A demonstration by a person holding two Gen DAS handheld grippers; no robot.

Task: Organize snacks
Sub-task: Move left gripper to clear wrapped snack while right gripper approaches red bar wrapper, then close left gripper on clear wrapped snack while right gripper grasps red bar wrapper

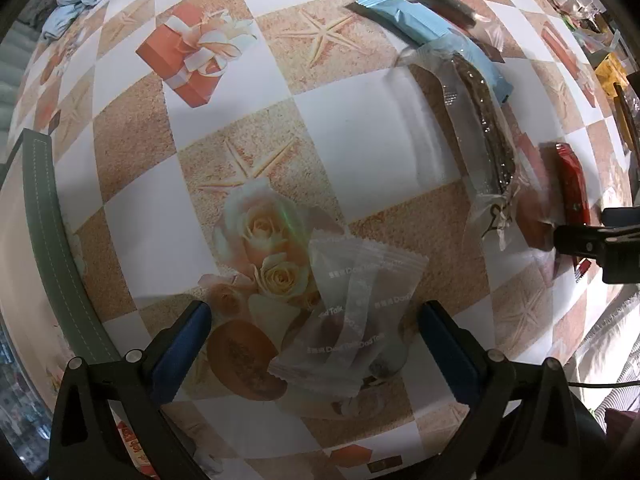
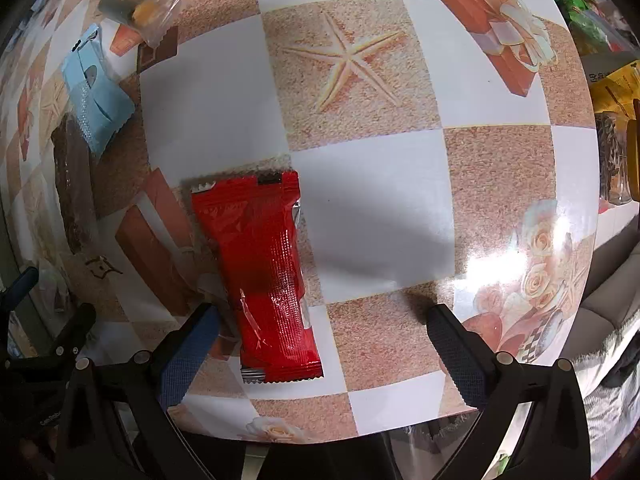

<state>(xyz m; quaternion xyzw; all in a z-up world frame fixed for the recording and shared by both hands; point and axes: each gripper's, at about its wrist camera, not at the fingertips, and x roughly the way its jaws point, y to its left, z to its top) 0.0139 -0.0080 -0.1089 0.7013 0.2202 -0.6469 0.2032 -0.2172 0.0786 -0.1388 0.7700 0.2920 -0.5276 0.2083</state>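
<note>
"Dog Talk" shows on clear wrapper (image 1: 352, 320); left gripper (image 1: 316, 344) straddles it, jaws apart.

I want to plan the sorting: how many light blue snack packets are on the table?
1. The light blue foil snack packet lies flat, far from both open grippers, beside a long dark bar in clear wrap. Others could be outside view.

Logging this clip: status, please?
Both jaws open. Left gripper over clear wrapper; right gripper over red packet. Nothing blocking.
</note>
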